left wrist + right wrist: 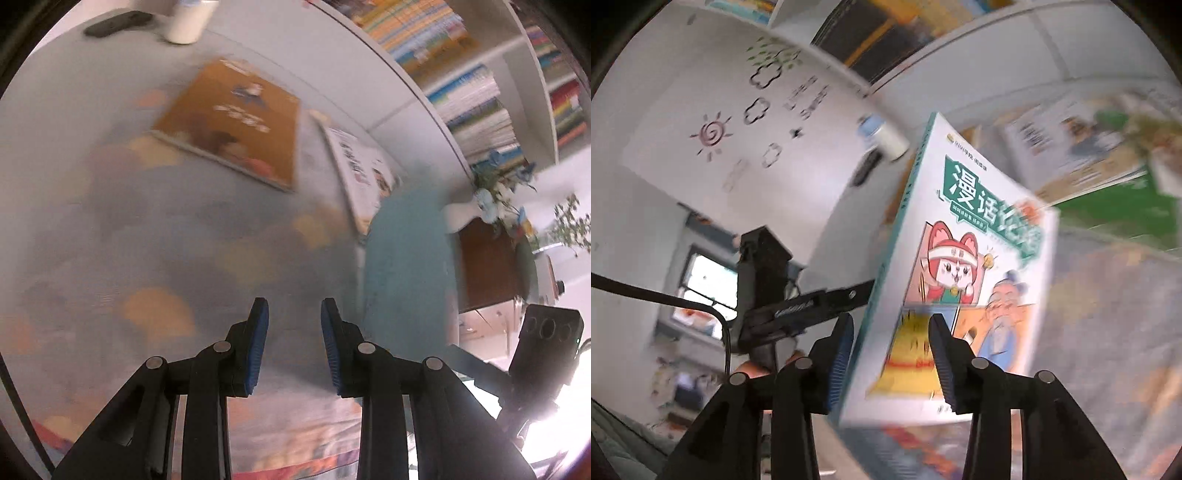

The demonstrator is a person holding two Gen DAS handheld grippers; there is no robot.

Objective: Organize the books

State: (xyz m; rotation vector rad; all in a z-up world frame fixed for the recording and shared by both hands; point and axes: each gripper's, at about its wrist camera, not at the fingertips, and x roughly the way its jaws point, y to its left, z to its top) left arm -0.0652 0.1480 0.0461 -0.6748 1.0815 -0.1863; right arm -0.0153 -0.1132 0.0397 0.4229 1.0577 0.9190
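My right gripper is shut on a white comic book with a green title and cartoon figures, held up off the table and tilted. Behind it lie a green book and an open picture book. My left gripper is open and empty above the patterned tablecloth. Ahead of it an orange-brown book lies flat, and a white book lies to its right. The view is motion-blurred.
A bookshelf full of books stands behind the table. A white bottle and a dark remote sit at the far end. A blue chair, flowers and a camera on a stand are to the right.
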